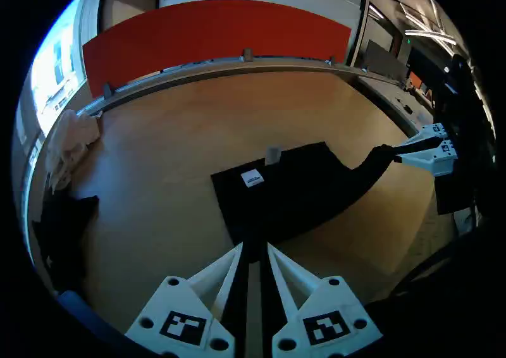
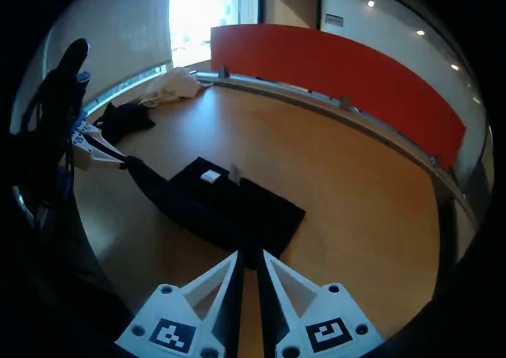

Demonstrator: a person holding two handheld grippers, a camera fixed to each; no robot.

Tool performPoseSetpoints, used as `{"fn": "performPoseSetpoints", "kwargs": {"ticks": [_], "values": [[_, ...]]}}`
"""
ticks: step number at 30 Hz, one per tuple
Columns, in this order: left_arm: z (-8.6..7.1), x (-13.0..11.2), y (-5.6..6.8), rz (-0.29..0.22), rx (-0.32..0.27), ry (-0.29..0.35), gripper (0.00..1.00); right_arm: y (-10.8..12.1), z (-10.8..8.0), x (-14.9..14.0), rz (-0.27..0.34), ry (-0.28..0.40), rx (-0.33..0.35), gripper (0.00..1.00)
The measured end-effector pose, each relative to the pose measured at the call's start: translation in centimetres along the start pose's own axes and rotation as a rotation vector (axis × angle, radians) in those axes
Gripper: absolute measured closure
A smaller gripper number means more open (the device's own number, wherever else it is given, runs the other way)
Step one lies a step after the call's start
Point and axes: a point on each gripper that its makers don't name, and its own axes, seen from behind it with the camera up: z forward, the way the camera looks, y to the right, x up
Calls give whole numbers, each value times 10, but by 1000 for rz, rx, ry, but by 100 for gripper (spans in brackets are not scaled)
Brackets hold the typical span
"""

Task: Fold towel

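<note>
In the left gripper view a smooth wooden surface is seen. At centre frame a soft black towel is spread, its long axis drawn toward the right edge. The left tool and the right tool are each clamped on a corner. A white rectangular label is borne on it.

My left gripper and right gripper each carry white, wedge-shaped fingers, with round holes and a black-and-white square marker at each base.
</note>
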Motion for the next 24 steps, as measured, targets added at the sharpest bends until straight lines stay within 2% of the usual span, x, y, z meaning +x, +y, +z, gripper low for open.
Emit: {"fn": "performPoseSetpoints", "kwargs": {"ticks": [12,24], "values": [[42,19,-13,-22,12,-12,89,27,42,7,42,-28,-11,87],[84,11,-25,-38,27,-78,89,40,81,-6,76,-87,-7,87]]}}
